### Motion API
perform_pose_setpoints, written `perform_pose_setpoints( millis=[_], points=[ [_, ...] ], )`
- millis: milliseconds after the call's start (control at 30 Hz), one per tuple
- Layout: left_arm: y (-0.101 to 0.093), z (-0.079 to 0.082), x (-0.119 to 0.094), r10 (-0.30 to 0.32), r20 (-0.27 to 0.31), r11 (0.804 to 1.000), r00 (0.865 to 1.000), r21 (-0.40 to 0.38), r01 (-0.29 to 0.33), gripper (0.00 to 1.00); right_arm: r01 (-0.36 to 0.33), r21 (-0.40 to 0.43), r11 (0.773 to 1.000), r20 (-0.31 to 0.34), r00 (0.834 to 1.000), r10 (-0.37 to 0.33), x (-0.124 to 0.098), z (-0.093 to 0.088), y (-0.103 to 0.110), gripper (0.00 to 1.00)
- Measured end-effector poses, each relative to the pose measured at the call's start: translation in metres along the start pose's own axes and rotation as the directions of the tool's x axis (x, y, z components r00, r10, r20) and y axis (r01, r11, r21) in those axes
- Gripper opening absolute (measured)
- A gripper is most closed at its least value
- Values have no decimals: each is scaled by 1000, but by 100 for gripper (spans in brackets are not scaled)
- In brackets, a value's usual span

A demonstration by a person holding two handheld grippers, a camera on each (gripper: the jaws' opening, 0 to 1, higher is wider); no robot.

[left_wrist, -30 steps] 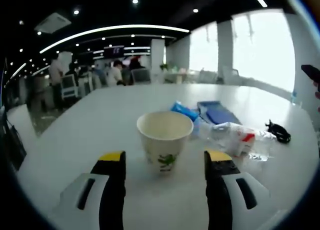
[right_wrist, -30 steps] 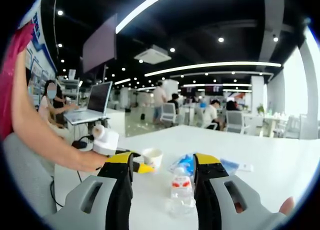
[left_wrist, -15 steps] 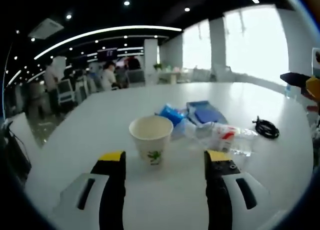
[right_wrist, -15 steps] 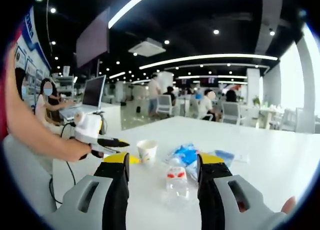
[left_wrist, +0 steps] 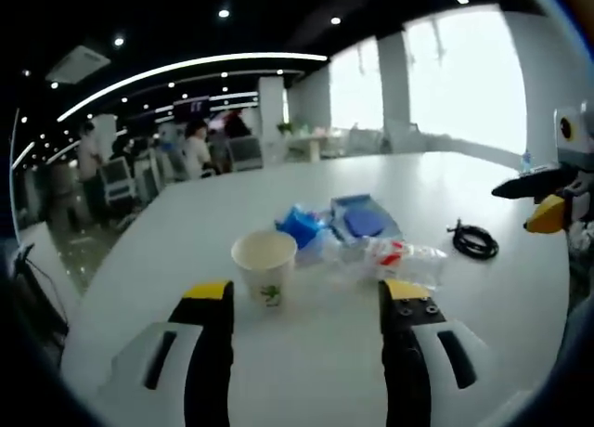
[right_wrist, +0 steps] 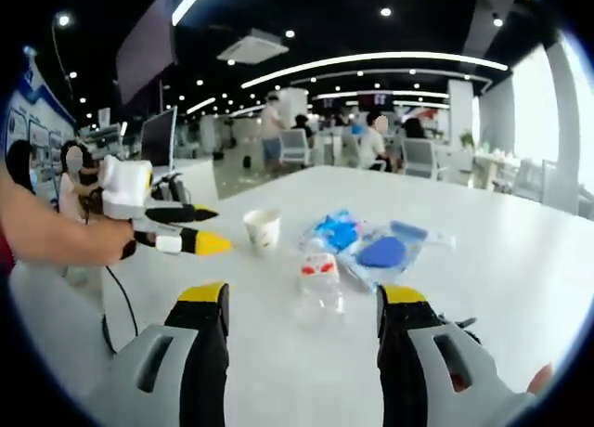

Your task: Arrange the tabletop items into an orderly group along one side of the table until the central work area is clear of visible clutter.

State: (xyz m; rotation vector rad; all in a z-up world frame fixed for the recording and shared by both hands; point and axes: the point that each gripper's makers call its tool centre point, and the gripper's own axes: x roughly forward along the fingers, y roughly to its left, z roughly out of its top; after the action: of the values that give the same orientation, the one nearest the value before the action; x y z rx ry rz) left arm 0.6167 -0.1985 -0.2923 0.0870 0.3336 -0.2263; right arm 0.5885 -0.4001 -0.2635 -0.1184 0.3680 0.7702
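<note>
Both tongs (left_wrist: 306,302) (right_wrist: 304,306) farther back from paper cup (left_wrist: 264,267), jaws apart, empty

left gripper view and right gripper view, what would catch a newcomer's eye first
A paper cup stands upright on the white table, ahead of the open left gripper. Beside it lies a loose cluster: a blue packet, a blue pouch and a clear plastic bottle on its side, with a coiled black cable apart from them. In the right gripper view the bottle lies just ahead of the open right gripper.
</note>
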Motion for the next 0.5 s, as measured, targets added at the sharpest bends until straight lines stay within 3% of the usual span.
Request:
perform_pose_setpoints(
  millis=[33, 167, 500],
  points=[
    [-1, 0, -2, 1, -3, 1000, 1000, 2, -1, 60, 0, -6, 1000, -34, 999, 0, -2, -5, 0, 69],
    [-7, 2, -7, -2, -8, 1000, 1000, 12, 2, 60, -7, -5, 1000, -63, 998, 7, -6, -10, 1, 73],
    [-26, 5, -17, -5, -16, 1000, 1000, 14, 5, 59, -30, 0, 1000, -87, 996, 30, -20, -18, 4, 81]
  ],
)
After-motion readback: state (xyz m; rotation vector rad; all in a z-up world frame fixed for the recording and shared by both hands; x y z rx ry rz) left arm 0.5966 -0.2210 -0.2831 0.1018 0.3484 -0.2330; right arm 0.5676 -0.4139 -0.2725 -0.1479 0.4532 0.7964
